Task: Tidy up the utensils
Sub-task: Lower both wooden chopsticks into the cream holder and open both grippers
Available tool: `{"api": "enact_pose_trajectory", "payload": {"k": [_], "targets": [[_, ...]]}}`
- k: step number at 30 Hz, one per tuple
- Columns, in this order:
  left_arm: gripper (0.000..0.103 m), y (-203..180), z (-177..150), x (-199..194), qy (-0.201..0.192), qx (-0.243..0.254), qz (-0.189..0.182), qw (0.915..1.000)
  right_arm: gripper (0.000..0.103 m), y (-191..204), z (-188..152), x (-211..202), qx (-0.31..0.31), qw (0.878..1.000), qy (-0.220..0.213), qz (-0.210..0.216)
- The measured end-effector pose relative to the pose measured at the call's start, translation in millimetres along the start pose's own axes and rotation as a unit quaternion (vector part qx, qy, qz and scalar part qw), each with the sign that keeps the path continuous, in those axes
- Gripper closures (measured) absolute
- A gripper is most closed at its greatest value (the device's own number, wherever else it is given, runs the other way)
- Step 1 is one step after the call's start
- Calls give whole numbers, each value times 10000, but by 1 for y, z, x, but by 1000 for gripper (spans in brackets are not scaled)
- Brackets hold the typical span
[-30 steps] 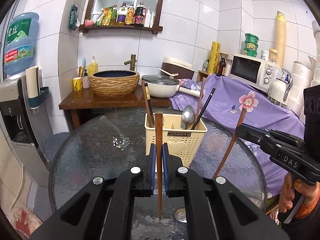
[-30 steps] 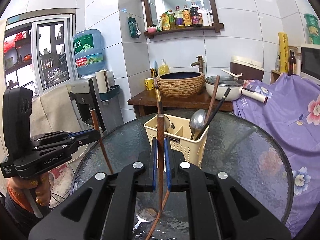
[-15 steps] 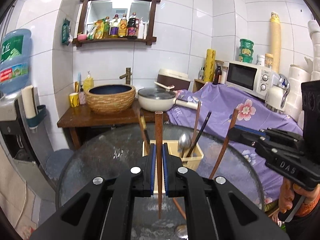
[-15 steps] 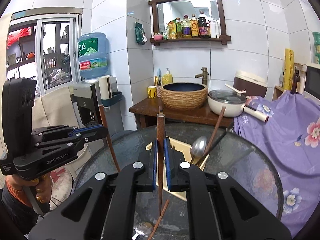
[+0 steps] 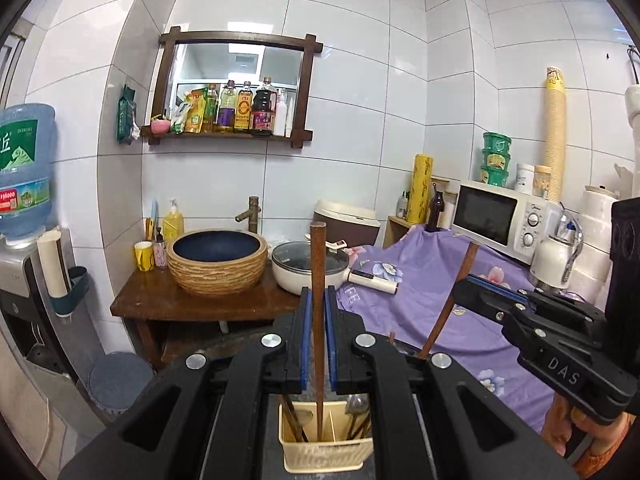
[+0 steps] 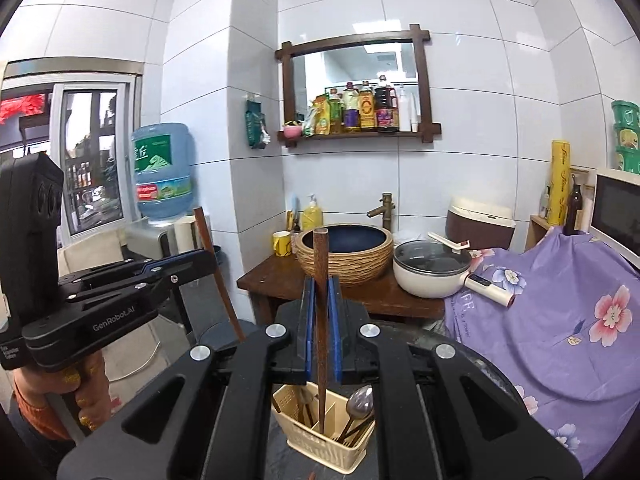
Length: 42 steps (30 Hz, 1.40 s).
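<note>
While my own rig hides tabletop, I see left gripper (image 5: 316, 340) and right gripper (image 6: 322, 332) each clenching slim wooden chopstick (image 5: 318, 280) above ribbed cream caddy (image 5: 324, 458).

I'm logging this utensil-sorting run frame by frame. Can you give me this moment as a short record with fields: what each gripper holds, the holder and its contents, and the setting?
left gripper: shut on a brown chopstick, held upright
right gripper: shut on a second brown chopstick, also upright
utensil holder: cream plastic basket with compartments, below both grippers
holder contents: a metal spoon and dark sticks
surface: dark round glass table
behind: wooden stand with a woven-look basin and a white lidded pot
</note>
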<state>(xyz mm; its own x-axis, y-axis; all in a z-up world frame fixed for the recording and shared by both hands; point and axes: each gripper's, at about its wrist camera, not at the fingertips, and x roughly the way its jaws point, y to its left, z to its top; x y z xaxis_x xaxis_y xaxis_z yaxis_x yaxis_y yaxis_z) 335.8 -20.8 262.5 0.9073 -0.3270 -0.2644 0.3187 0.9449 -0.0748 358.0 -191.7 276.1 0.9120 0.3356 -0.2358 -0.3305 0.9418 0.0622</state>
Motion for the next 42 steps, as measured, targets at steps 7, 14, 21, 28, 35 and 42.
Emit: {"api": "enact_pose_trajectory", "payload": {"k": [7,14,21,28,35,42], "targets": [[96,-1,-27,50,341,-14,198,9992,95,-14,-27,36,63,9994,132,-311],[96,6,-67,77,739,-129,255,9969,95,-26,-72,66,222,9979,485,-369],[96,7,-101,90,1050,-146,216,9941,95,-25,-98,79,192,9967,683,-400],[96,6,-116,99,1204,-145,206,9924,95,-31,-112,88,248,9953,808,-465],[96,9,-126,107,1342,-132,215,9906,95,-36,-120,92,318,9944,883,-478],[94,8,-130,105,1279,-63,187,9916,93,-41,-122,89,433,9951,769,-438]]}}
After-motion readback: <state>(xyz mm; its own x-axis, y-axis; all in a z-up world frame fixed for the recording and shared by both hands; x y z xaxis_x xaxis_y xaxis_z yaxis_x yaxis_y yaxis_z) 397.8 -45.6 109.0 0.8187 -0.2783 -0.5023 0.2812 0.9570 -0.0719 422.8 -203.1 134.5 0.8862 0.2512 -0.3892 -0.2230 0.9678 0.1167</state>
